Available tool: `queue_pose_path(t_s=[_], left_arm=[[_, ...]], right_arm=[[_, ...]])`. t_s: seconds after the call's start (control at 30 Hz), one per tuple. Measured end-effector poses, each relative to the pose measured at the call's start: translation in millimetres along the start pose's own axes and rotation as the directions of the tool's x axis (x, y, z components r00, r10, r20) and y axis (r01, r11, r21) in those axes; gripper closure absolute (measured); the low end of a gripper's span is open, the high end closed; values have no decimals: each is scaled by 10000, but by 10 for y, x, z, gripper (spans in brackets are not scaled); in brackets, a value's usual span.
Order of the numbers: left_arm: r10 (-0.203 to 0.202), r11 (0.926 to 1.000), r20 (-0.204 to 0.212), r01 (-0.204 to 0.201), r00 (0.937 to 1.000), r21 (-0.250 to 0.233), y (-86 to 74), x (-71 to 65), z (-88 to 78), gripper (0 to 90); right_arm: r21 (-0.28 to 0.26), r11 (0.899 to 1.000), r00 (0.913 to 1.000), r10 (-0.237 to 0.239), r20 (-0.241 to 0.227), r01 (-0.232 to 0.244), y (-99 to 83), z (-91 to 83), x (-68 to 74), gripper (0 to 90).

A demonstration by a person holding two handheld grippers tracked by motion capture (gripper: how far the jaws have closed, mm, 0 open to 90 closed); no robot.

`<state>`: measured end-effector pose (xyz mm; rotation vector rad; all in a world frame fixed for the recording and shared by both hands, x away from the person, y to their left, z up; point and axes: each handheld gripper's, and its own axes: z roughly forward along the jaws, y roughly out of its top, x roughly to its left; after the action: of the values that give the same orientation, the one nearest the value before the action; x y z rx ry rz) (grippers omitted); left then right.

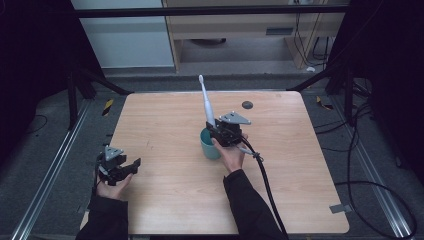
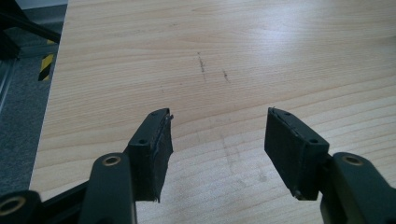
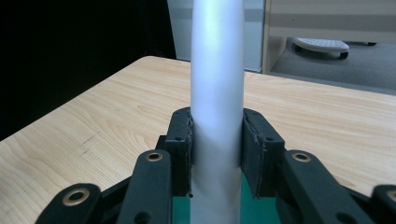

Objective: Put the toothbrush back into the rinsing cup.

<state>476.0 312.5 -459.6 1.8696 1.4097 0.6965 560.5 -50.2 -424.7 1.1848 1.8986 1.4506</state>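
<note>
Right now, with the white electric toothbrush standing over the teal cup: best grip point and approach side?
Take the white electric toothbrush on its thick lower handle, just above the teal cup, coming in level from the person's side. That part is round, wide and upright; the neck above is thin. The right gripper already clamps it there.

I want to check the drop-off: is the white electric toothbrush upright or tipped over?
Upright, leaning slightly: the white electric toothbrush stands held in the right gripper, its lower end at the teal plastic cup.

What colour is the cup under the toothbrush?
Teal green cup, clearest in the high view.
</note>
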Motion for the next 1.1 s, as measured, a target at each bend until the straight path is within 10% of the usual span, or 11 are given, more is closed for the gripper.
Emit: queue_pose_path(t_s=[1.1], left_arm=[[61,10000,22,-61,10000,58,-2,-10,9,408]], right_arm=[[1197,9922,9984,-411,388,362,-165,73,77,653]])
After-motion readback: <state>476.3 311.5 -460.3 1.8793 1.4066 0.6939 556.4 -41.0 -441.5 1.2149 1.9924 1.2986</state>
